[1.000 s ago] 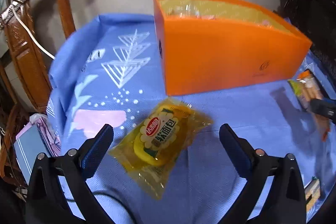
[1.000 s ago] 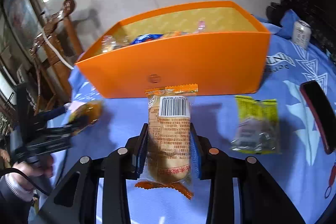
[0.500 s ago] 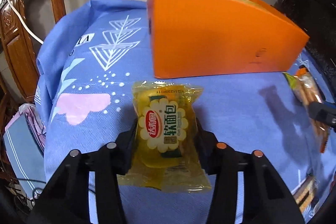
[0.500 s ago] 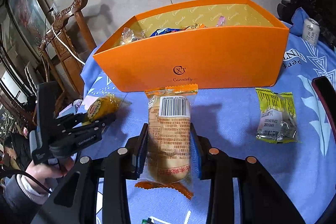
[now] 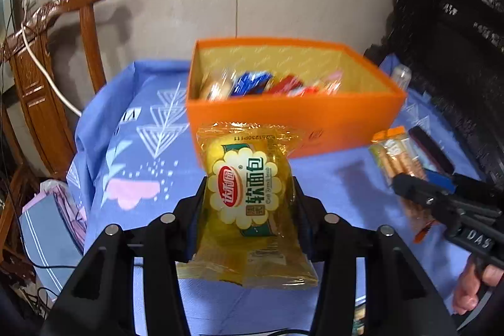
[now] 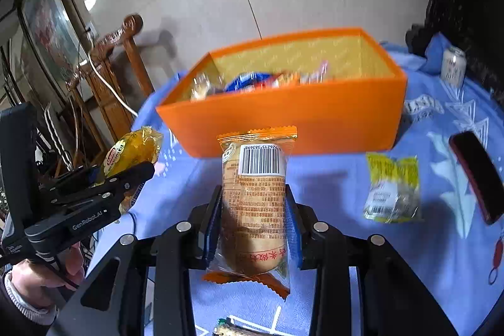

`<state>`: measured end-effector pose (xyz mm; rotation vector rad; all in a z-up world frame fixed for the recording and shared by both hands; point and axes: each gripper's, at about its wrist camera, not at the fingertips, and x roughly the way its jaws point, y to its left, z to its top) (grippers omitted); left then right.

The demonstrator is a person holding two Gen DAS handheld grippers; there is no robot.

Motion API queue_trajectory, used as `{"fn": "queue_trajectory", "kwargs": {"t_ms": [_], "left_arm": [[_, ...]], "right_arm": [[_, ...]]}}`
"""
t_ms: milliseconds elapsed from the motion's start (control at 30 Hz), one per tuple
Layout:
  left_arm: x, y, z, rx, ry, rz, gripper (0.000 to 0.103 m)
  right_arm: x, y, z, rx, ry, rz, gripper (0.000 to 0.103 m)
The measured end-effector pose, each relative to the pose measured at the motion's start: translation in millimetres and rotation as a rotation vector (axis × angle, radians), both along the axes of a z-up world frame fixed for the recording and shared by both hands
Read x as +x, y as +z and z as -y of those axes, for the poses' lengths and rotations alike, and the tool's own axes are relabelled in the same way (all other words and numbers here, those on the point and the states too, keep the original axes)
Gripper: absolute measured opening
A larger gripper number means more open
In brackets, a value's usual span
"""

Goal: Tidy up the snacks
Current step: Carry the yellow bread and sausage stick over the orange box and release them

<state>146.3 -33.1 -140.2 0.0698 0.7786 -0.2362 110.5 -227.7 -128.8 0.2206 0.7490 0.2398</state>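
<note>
Snacks are up off the tabletop (image 5: pixel 330 175) in both hands. The left tongs (image 5: pixel 249 197) are clamped on a yellow bread packet (image 5: pixel 249 194), its long axis running along the fingers and pointing toward the orange box (image 5: pixel 283 118). The right tongs (image 6: pixel 252 219) are clamped on a tan cake packet (image 6: pixel 255 203), barcode end forward, likewise lined up lengthwise with the fingers.

The box stands straight ahead of both tongs and beyond them, open at the top, with its near wall between each packet and the inside. From the right wrist view the left tongs sit off to the box's left corner, so the right pair looks more squarely placed before it; which is nearer I cannot tell. I'd judge each packet must clear the rim before being let go.

Inside the box lie several wrapped snacks, blue, red and clear, blurred. A green-yellow packet (image 6: pixel 393 188) waits on the blue cloth just in front of the box, to the right, with a dark case (image 6: pixel 475 175) beside it.
</note>
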Motion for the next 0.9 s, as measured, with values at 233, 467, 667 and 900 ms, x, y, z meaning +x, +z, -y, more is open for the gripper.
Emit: {"fn": "queue_trajectory", "kwargs": {"t_ms": [233,467,667,900], "left_arm": [[20.5,48.1,14.2,-0.065,-0.014,0.075,0.047],[59.1,80.2,32.7,-0.055,-0.014,0.137,0.047],[95.6,98.6,46.2,-0.05,-0.014,0.154,0.047],[147.8,100.4,62.2,-0.006,-0.016,0.153,0.047]], "right_arm": [[19.8,51.2,12.8,-0.042,-0.02,0.121,0.036],[55.1,83.0,18.5,-0.077,-0.031,0.193,0.036],[87.0,101.9,20.9,-0.092,-0.044,0.226,0.036],[127.9,104.7,23.7,-0.112,-0.059,0.23,0.036]]}}
